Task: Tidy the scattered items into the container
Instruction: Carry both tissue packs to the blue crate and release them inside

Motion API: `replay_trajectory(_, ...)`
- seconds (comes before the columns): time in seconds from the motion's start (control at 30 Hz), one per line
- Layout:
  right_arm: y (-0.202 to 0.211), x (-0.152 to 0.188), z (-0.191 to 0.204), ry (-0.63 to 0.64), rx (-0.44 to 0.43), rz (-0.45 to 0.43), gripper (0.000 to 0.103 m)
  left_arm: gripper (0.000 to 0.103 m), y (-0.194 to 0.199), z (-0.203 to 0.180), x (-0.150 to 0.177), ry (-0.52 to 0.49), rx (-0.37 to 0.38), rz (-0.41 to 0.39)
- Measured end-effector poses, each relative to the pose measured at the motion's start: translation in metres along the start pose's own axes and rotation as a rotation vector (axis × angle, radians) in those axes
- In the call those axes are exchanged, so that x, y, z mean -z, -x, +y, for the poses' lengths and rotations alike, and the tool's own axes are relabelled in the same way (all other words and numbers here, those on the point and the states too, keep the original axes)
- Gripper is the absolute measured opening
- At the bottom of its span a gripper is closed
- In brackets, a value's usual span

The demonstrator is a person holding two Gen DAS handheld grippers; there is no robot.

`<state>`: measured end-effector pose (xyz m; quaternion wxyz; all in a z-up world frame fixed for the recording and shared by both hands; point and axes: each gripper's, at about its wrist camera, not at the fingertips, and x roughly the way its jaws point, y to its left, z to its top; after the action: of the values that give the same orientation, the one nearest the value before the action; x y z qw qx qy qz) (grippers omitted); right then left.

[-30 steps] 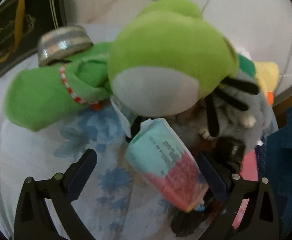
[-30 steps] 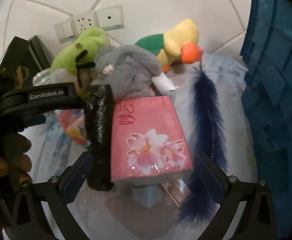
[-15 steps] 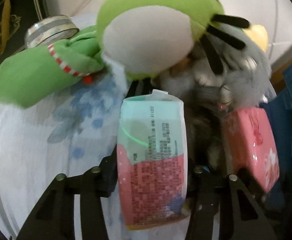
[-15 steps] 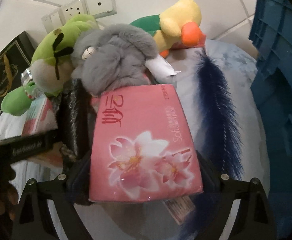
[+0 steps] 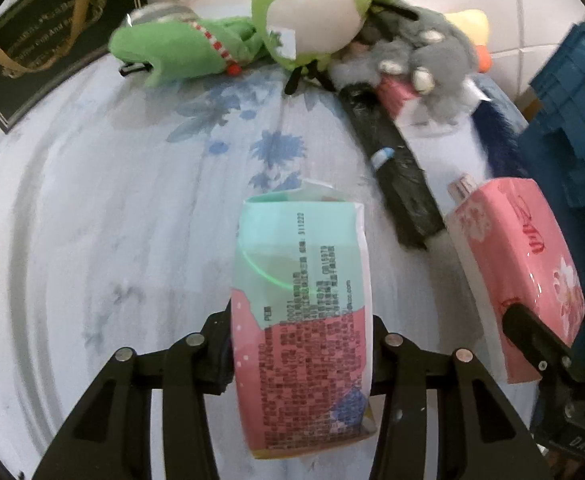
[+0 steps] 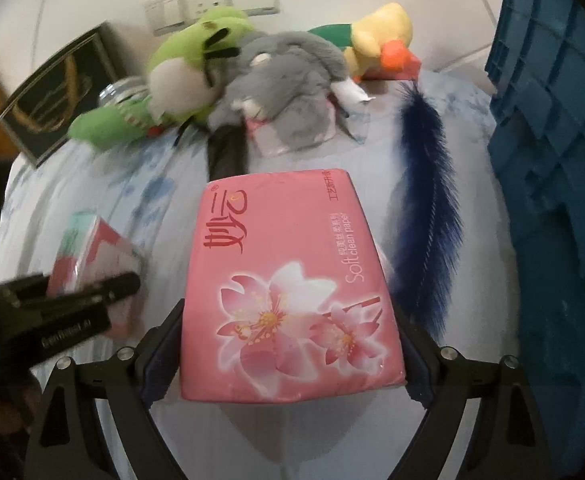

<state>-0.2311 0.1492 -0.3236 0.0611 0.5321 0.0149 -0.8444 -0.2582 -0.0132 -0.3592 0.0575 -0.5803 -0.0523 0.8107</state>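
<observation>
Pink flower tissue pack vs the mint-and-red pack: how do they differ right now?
Colour: the pink tissue pack is all pink with printed blossoms; the mint-and-red pack is mint above, red below, with small print.
Width: the pink one is broader, the mint one narrower.
Holder: the right gripper clamps the pink one, the left gripper the mint one.
Shared: both soft plastic-wrapped packs, lifted off the floral cloth.
</observation>
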Motion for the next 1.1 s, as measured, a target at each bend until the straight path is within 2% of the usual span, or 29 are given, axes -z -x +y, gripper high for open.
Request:
replay_trajectory(0.2,0.061,0.016,0.007,0.017,-0.019,-0.026,0.091,0.045,0.061,0.017,-0.015,-0.04,0.0,-0.057)
replay_trajectory(0.4,0.136,0.024,0.013,0.038,-0.047,-0.088,0.091,0.045,0.128,0.007,0.01,-0.065,0.009,-0.121)
replay_trajectory(0.6,0.202,0.032,0.014,0.04,-0.08,-0.161,0.091,0.045,0.203,-0.004,0.025,-0.112,0.006,-0.218)
replay_trajectory(0.93,0.288,0.041,0.002,0.03,-0.14,-0.281,0.091,0.045,0.293,-0.044,0.034,-0.167,-0.002,-0.352)
replay_trajectory(1.1,0.335,0.042,-0.032,0.005,-0.133,-0.365,0.091,0.045,0.324,-0.081,0.03,-0.199,0.013,-0.401)
